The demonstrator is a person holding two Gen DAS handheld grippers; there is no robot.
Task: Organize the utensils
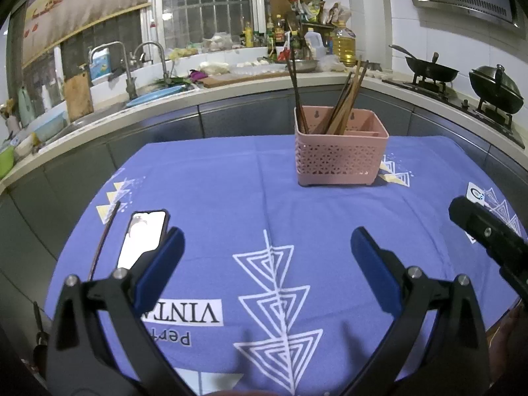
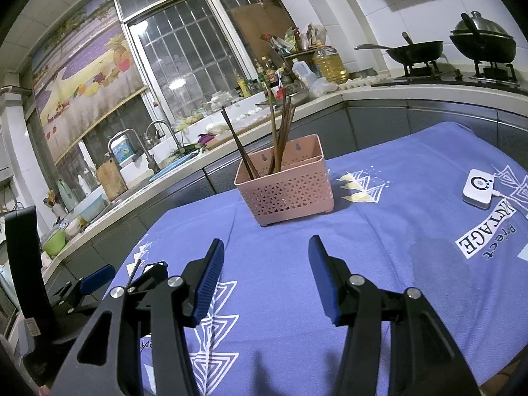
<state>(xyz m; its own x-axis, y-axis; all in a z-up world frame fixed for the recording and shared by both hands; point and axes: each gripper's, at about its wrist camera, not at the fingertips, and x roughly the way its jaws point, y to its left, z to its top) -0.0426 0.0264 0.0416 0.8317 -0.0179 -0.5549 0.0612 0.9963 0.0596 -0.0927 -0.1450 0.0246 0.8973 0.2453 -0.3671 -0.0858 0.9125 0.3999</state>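
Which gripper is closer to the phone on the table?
Left. The left gripper has one of its fingers right beside the phone; the right gripper is farther over, away from it.

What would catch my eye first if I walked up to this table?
Most likely the pink perforated plastic basket, standing on the far side of the purple printed tablecloth with dark wooden chopsticks sticking out of it. Next, two pairs of black fingers with blue pads: the left gripper and right gripper, both open and empty above the cloth. A lit smartphone lies by the left gripper.
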